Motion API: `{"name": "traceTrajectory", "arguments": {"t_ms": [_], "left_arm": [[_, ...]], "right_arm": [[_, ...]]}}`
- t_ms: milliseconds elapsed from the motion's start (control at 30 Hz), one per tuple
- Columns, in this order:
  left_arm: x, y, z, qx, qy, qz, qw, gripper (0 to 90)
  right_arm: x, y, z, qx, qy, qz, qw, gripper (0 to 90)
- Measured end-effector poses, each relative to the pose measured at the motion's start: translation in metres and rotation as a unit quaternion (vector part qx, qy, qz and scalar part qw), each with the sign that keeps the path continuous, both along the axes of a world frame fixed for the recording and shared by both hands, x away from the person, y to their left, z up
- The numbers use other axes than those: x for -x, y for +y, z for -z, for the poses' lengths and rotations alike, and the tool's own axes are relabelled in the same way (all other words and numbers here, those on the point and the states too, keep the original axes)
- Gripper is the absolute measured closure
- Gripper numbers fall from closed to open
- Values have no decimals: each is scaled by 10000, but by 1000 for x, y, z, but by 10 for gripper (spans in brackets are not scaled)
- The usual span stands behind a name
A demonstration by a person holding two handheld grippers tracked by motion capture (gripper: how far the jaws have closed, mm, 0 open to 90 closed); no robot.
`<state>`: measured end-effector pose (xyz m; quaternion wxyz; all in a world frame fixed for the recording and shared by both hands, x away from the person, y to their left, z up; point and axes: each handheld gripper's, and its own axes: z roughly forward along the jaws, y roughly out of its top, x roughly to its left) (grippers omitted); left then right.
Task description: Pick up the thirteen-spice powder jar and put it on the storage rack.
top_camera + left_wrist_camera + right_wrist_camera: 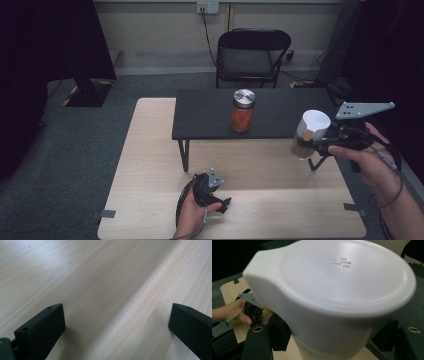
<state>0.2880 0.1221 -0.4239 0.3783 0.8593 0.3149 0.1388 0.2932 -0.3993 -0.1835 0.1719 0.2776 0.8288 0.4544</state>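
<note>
My right gripper point(320, 142) is shut on a clear jar with a white lid point(311, 131), held tilted in the air just off the right front corner of the low black shelf point(210, 115). In the right gripper view the white lid point(342, 290) looms large between the black jaws. A second jar with orange contents and a silver lid point(243, 110) stands upright on the shelf's middle. My left gripper point(220, 202) rests low on the wooden table point(150, 165) near its front edge, open, with bare wood point(112, 302) between its jaws.
A black folding chair point(250, 57) stands behind the shelf. Dark curtains hang at both sides, with a stand base point(87, 92) on the grey carpet at the left. The shelf's thin metal legs point(184, 155) stand on the table.
</note>
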Motion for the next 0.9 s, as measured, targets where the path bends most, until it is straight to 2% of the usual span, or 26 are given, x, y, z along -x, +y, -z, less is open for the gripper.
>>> {"name": "traceTrajectory", "arguments": {"t_ms": [467, 900], "left_arm": [[0, 0, 0, -1, 0, 1, 10000, 3], [0, 0, 0, -2, 2, -4, 10000, 4]], "right_arm": [[-10, 17, -12, 44, -201, 165, 9997, 306], [-27, 32, -13, -15, -183, 282, 9994, 306]]}}
